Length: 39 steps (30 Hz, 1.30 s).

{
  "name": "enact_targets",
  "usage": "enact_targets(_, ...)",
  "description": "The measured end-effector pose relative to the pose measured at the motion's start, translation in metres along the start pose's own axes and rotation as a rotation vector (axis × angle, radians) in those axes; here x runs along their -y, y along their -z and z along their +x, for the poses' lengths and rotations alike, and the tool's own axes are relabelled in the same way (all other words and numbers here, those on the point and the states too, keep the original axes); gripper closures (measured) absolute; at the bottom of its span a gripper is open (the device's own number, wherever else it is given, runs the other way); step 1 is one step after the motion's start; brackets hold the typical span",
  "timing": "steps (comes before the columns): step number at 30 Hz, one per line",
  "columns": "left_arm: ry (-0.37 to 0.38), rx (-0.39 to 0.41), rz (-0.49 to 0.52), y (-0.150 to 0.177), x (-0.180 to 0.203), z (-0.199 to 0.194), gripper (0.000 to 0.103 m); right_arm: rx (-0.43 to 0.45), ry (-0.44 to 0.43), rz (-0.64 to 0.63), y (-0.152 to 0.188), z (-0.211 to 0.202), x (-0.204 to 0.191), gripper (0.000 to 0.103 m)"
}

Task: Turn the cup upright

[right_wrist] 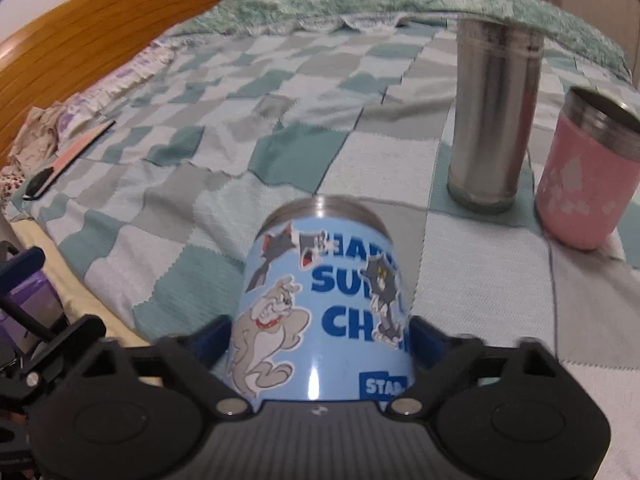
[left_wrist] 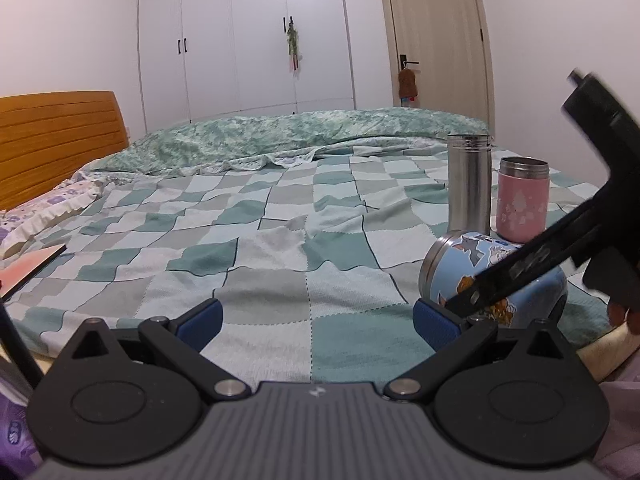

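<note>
The right hand-held gripper [right_wrist: 320, 344] pinches the blue cartoon cup [right_wrist: 320, 304] lying on the bed's near right, left hand-held gripper [left_wrist: 316, 322] spread idle; swinging it upright could topple the nearby steel flask [right_wrist: 494, 120].

My right gripper [right_wrist: 320, 336] clamps the blue cartoon cup [right_wrist: 320, 304], 1 blue pad on each side of its body. The cup lies tilted, steel rim pointing away from me over the checked blanket [right_wrist: 192, 168]. Beyond it on the right stand 2 upright vessels: steel flask [right_wrist: 494, 116], pink cup [right_wrist: 586, 176], just beside each other.
</note>
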<state>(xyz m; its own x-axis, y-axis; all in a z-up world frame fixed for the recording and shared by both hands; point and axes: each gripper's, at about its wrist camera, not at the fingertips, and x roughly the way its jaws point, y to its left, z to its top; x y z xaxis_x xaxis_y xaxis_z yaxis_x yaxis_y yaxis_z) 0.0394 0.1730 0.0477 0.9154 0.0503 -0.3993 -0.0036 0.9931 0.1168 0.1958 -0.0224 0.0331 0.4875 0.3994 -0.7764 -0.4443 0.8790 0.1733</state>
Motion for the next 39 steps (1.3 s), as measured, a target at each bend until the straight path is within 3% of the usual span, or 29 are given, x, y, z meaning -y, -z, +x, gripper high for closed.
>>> enact_targets(5,0.001,-0.011,0.021,-0.011,0.014,-0.007,0.000,0.126,-0.081,-0.021,0.002,-0.041,0.024,0.000)
enact_targets(10,0.018,-0.039,0.023,-0.030,0.046,-0.003,0.000,0.216,-0.069,-0.054,0.008,-0.072,0.066,0.000)
enact_targets(18,0.056,-0.181,-0.105,-0.056,0.103,0.031,0.000,0.223,0.006,-0.130,0.026,-0.080,0.133,0.000)
enact_targets(26,-0.048,-0.313,-0.098,-0.071,0.141,0.083,0.000,0.241,0.024,-0.137,0.043,-0.072,0.174,0.000)
enact_targets(33,-0.126,-0.466,-0.053,-0.073,0.144,0.120,0.000,0.244,0.001,-0.120,0.039,-0.059,0.189,0.000)
enact_targets(39,-0.090,-0.582,-0.089,-0.080,0.130,0.144,0.003,0.240,-0.016,-0.133,0.035,-0.051,0.189,0.000)
